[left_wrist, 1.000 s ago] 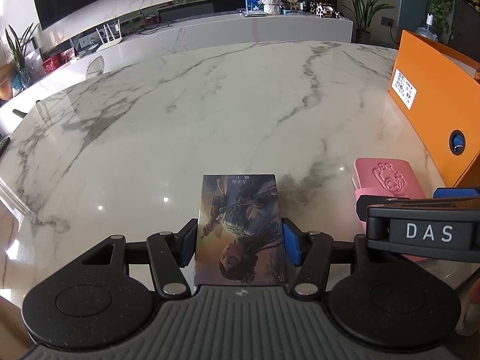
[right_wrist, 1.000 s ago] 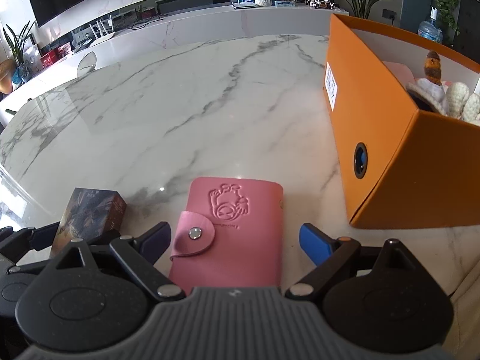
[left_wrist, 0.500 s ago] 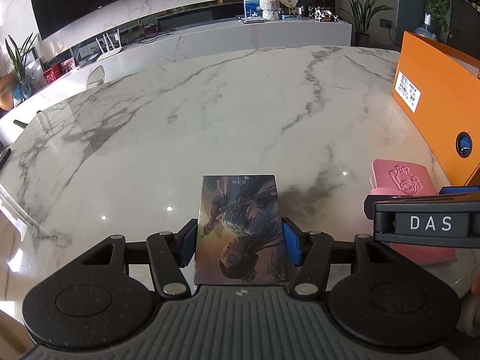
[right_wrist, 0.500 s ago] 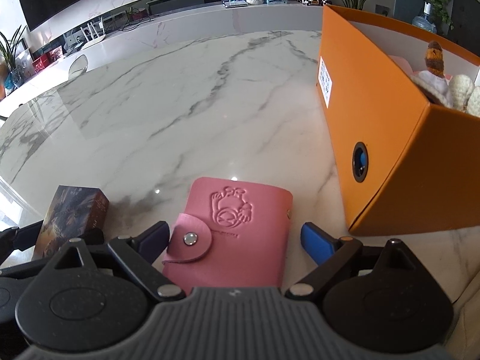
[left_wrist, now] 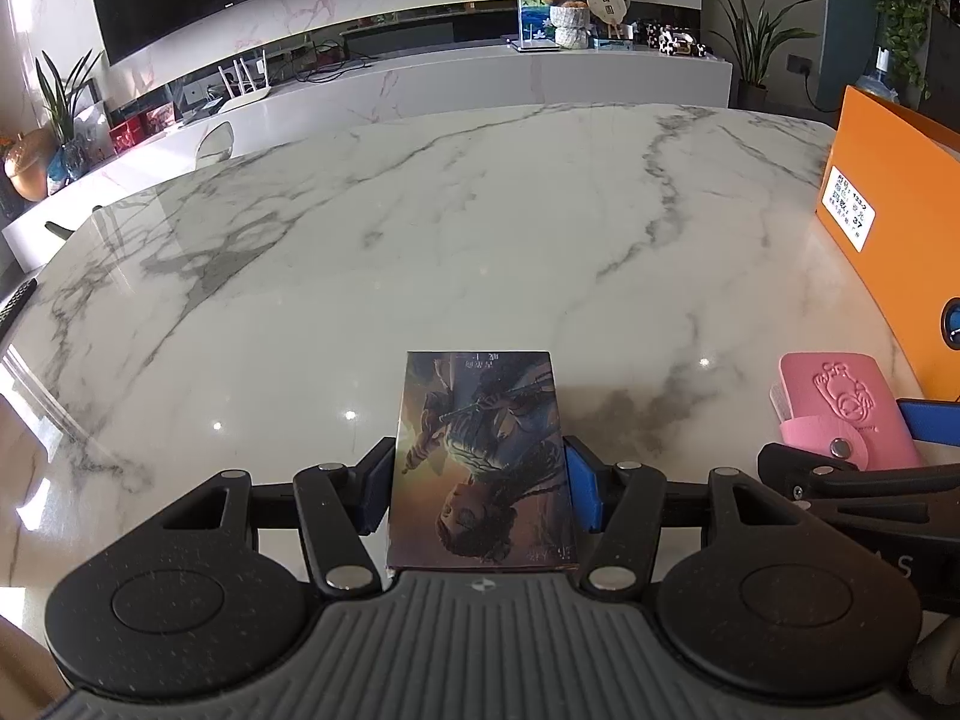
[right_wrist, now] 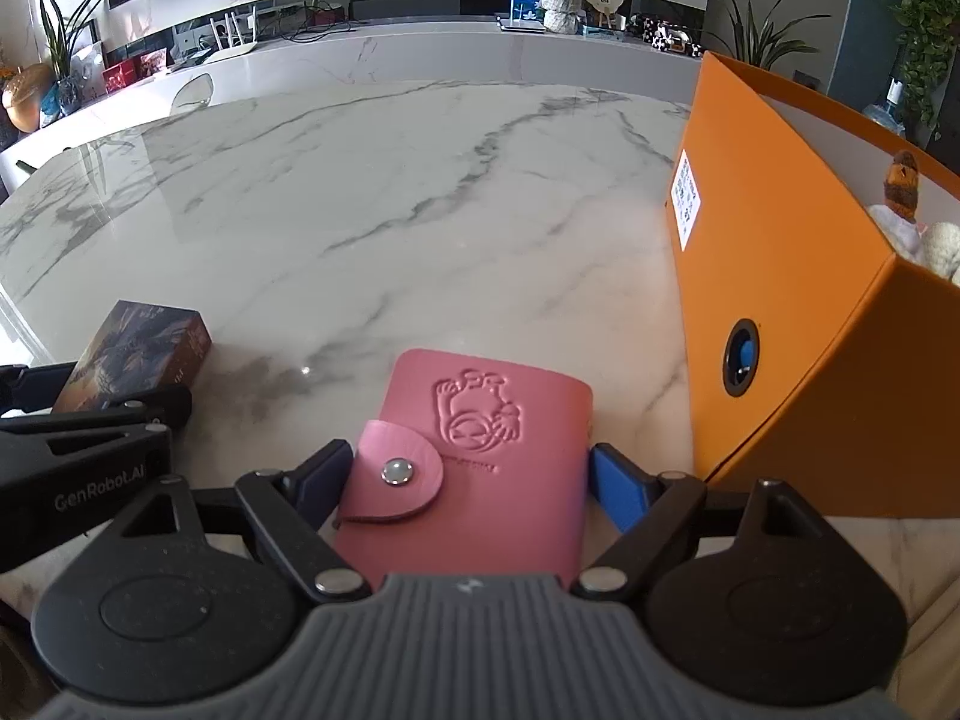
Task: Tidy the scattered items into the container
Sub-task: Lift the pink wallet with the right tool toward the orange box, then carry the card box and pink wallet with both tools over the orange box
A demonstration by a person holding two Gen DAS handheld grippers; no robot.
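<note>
My left gripper (left_wrist: 480, 483) is shut on a dark illustrated card box (left_wrist: 483, 456), both blue pads pressing its sides, held just above the marble table (left_wrist: 420, 240). My right gripper (right_wrist: 468, 480) is shut on a pink snap-flap card wallet (right_wrist: 480, 456), raised off the table. The wallet also shows in the left wrist view (left_wrist: 840, 408), and the card box in the right wrist view (right_wrist: 135, 354). The orange box (right_wrist: 798, 312) stands open at the right, close to the wallet, and also shows in the left wrist view (left_wrist: 894, 228).
Plush toys (right_wrist: 912, 222) lie inside the orange box. A white sideboard (left_wrist: 480, 78) with ornaments and a potted plant (left_wrist: 750, 48) stands beyond the table's far edge. The two grippers sit side by side, nearly touching.
Both grippers have lifted with their items. The right gripper has closed onto the pink wallet and raised it beside the orange box.
</note>
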